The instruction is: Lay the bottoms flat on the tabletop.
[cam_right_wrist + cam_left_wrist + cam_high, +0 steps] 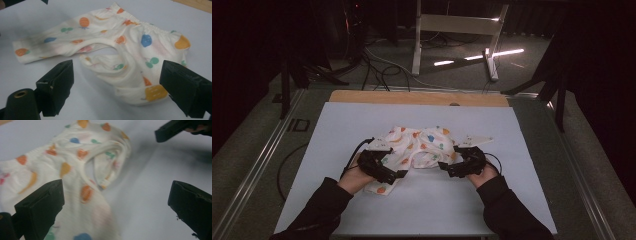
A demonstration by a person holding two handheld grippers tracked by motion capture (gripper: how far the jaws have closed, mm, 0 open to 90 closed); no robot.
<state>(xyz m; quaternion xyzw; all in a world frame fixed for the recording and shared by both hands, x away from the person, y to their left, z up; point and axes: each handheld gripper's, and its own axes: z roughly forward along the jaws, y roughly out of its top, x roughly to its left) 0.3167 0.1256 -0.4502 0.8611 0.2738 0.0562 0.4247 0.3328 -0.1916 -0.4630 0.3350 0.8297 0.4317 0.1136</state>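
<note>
A small white garment [417, 147] printed with coloured fruit lies crumpled on the pale table mat [427, 200]. My left gripper [393, 174] sits at its left end, over one leg. In the left gripper view the garment [75, 175] spreads under the wide-apart jaws, and my left gripper [115, 205] is open with nothing clamped. My right gripper [446, 169] is at the garment's right edge. In the right gripper view the garment [120, 50] lies ahead of the open right gripper [117, 87], its folded lower edge between the jaws.
A wooden strip [417, 97] borders the mat's far edge. Metal rails [257, 165] run along both table sides. Beyond the table stand a white frame [457, 30] and loose cables [382, 70] on the dark floor. The other gripper's jaw tip [175, 128] shows at top right in the left gripper view.
</note>
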